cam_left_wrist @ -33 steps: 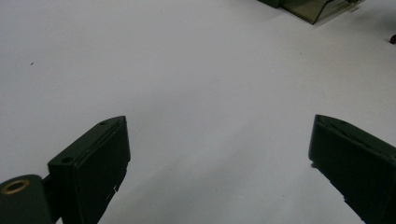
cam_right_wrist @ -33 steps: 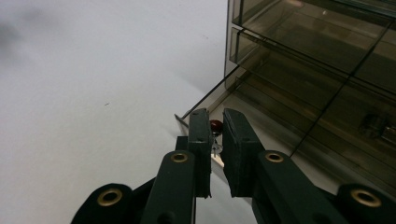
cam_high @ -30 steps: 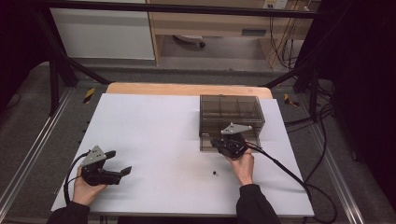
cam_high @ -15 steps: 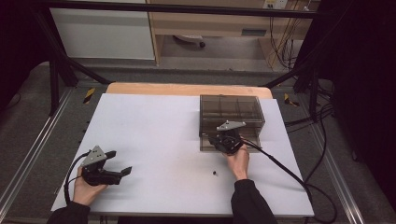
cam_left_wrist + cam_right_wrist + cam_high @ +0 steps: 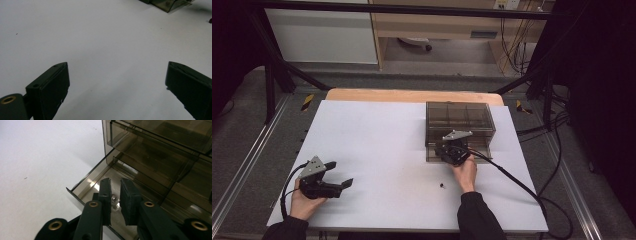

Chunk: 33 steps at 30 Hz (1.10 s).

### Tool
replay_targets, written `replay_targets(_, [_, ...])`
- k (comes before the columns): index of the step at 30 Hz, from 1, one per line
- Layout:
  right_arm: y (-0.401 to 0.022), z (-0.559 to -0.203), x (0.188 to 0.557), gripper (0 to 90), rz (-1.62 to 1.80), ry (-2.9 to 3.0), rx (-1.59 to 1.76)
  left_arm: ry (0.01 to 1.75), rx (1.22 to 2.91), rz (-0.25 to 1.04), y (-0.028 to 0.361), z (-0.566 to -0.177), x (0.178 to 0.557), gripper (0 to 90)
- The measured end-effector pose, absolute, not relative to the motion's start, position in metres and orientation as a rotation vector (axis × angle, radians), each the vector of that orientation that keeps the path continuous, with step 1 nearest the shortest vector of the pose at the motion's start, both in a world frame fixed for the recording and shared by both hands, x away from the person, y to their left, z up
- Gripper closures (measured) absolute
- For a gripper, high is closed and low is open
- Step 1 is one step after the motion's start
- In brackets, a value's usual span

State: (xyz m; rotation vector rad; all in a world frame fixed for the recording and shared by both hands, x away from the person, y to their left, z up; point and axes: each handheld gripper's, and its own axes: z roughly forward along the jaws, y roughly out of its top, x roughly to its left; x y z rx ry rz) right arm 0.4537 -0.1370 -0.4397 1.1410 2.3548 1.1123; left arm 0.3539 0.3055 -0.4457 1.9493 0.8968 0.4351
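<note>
Right hand-held gripper (image 5: 115,181) has edged up-frame and dipped since a second ago, and now sits over the pulled-out drawer (image 5: 86,182) at the bottom of the smoked plastic drawer box (image 5: 459,117), right of centre in the high view. Its jaws have just been opening, only a crack, with a small shiny metal piece (image 5: 114,200) in the narrow gap, low by the drawer floor (looks let go rather than pinched, hard to be sure). Reads as the drop-off into the drawer. Left hand-held gripper (image 5: 340,173) rests lower left, jaws wide, empty. One tiny dark piece (image 5: 442,185) is left on the white tabletop (image 5: 377,135), below the right hand. Dark room, metal frame rails, cables at right.
</note>
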Motion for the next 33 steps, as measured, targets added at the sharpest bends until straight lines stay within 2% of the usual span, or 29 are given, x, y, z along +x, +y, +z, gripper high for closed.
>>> replay_targets(8, [-0.139, -0.431, 0.448, 70.6, 1.138, 2.331, 1.124, 0.898, 1.948, 0.437, 0.306, -0.446, 0.354, 5.2])
replay_targets(9, [-0.141, -0.427, 0.445, 66.2, 1.146, 2.327, 1.109, 0.897, 1.948, 0.437, 0.306, -0.445, 0.354, 5.2])
replay_targets(17, [-0.148, -0.411, 0.428, 50.7, 1.199, 2.310, 1.076, 0.898, 1.950, 0.437, 0.306, -0.446, 0.354, 5.2])
replay_targets(33, [-0.180, -0.405, 0.395, 18.0, 1.292, 2.261, 1.111, 0.904, 1.950, 0.435, 0.306, -0.446, 0.355, 5.2])
